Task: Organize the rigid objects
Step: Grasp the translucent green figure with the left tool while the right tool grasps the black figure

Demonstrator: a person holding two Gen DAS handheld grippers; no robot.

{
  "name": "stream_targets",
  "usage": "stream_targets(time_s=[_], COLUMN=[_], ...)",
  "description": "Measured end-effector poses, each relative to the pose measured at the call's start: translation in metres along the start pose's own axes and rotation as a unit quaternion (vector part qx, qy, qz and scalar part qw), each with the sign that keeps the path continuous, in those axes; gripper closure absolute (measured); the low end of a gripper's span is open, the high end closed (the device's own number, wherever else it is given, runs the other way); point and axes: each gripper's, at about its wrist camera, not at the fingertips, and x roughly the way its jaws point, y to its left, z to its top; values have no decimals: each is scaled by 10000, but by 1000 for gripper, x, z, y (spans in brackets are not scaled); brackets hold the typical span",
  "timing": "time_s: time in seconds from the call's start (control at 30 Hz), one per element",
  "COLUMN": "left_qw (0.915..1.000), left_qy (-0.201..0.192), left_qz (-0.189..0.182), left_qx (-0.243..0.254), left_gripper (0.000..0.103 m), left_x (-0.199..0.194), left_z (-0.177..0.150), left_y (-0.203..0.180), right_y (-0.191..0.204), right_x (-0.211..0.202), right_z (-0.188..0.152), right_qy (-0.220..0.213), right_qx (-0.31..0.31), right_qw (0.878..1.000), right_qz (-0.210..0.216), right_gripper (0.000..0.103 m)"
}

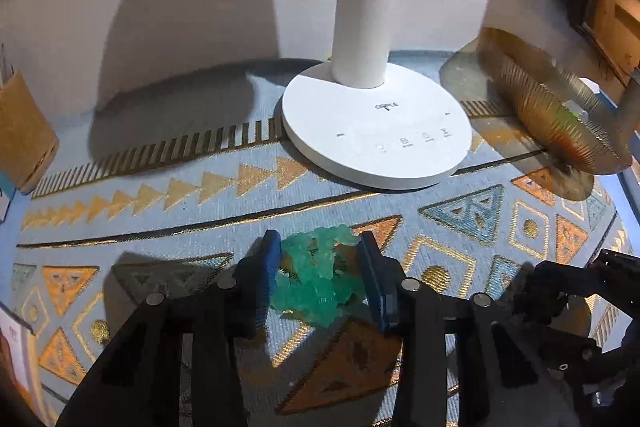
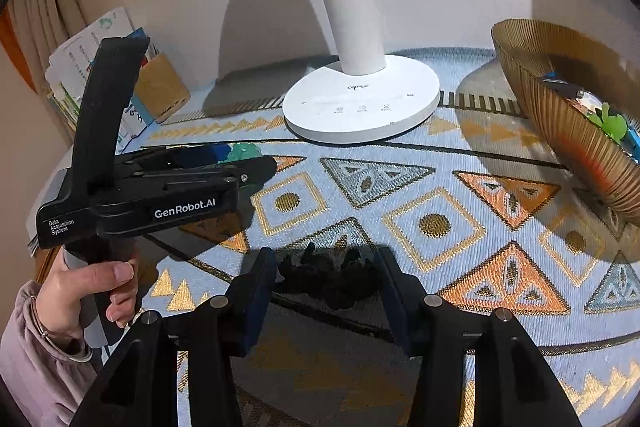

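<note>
Two toys, one in each of my tongs.
My left tongs [image 1: 318,277] squeeze the green toy [image 1: 316,279], my right tongs [image 2: 326,277] squeeze the black toy [image 2: 328,277]; I should lift both slowly toward the gold bowl [image 2: 568,131].

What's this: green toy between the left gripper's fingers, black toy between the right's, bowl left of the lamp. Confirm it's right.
Wrong on one count. The bowl stands right of the lamp, as the right wrist view shows. The green toy is between the left gripper's fingers, the black toy between the right gripper's.
</note>
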Motion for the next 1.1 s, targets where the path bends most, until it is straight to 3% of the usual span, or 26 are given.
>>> stream_targets(time_s=[0.17, 0.37, 0.77, 0.97, 1.1], left_qw=[9999, 9990, 9980, 9971, 9952], left_qy=[-131, -425, -614, -737, -945], left_qz=[-19, -26, 88, 175, 249], left_qx=[2, -139, -124, -122, -69], left_gripper=[67, 67, 67, 67, 67], left_x=[-5, -18, -23, -28, -38], left_z=[1, 0, 0, -1, -1], left_y=[0, 5, 3, 3, -4], right_y=[4, -6, -1, -20, -36], right_x=[-6, -20, -41, -48, -53], right_z=[-9, -11, -14, -16, -14], right_qy=[-1, -337, -927, -1192, -1519], right_qx=[-24, 180, 62, 489, 891], right_qw=[10000, 9975, 9933, 9851, 9706], right_qz=[-43, 594, 690, 1140, 1642], right_gripper=[53, 54, 54, 54, 54])
